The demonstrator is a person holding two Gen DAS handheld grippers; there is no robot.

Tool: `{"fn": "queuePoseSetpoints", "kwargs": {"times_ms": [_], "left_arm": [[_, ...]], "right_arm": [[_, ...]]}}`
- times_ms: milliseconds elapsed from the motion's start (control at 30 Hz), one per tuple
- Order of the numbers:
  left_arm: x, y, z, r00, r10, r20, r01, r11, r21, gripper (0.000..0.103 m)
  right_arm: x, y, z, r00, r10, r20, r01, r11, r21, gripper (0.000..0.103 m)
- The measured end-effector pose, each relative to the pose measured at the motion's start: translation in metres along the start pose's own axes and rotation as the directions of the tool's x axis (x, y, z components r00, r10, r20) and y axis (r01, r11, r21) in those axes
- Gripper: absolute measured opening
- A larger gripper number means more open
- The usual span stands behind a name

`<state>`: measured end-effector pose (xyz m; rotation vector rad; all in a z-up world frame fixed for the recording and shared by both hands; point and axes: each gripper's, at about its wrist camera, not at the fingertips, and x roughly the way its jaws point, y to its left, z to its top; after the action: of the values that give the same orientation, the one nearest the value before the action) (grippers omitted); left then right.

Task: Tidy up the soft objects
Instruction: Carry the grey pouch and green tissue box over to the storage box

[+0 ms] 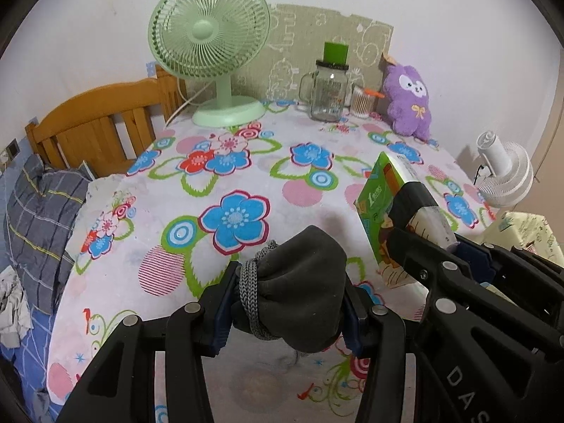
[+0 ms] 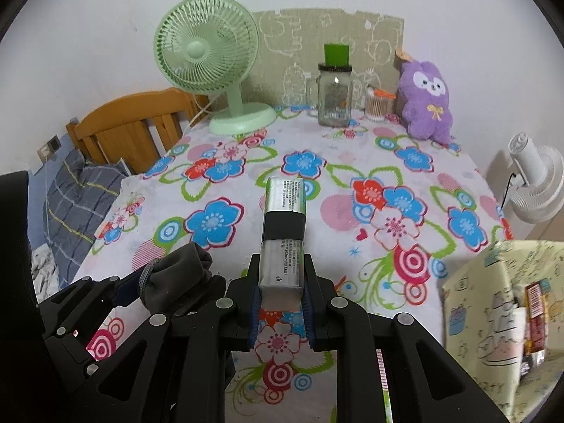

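Observation:
My left gripper [image 1: 287, 312] is shut on a dark grey cloth pouch [image 1: 303, 292] with a grey braided cord, held above the flowered tablecloth [image 1: 225, 183]. Beside it my right gripper [image 2: 282, 303] is shut on a green tissue pack [image 2: 283, 225] wrapped by a black band; the pack points forward over the table. From the left wrist view the tissue pack [image 1: 379, 208] shows at the right, clamped in the right gripper. The pouch [image 2: 176, 275] shows at the lower left of the right wrist view. A purple plush toy [image 2: 426, 100] sits at the table's back right.
A green desk fan [image 1: 211, 56], a glass jar [image 1: 328, 90] with a green cap and a cup of cotton swabs [image 1: 361, 100] stand along the back. A white fan [image 2: 535, 183] sits off the right edge, with a patterned storage box [image 2: 493, 317] holding packets. A wooden bed frame [image 1: 98, 127] is left.

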<state>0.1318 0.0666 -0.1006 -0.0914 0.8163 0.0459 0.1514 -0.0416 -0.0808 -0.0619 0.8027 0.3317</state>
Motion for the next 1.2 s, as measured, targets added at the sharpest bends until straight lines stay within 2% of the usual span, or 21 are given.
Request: {"fn": "queuePoseSetpoints", "kwargs": {"times_ms": [733, 1200], "left_arm": [[-0.074, -0.034, 0.013, 0.988, -0.001, 0.157, -0.005, 0.999, 0.039, 0.052], [-0.083, -0.070, 0.015, 0.984, -0.042, 0.173, 0.028, 0.996, 0.085, 0.052]], "right_arm": [[-0.086, -0.017, 0.009, 0.988, -0.003, 0.157, 0.004, 1.000, -0.007, 0.023], [-0.111, -0.046, 0.005, 0.980, -0.035, 0.195, 0.032, 0.999, 0.022, 0.023]]}}
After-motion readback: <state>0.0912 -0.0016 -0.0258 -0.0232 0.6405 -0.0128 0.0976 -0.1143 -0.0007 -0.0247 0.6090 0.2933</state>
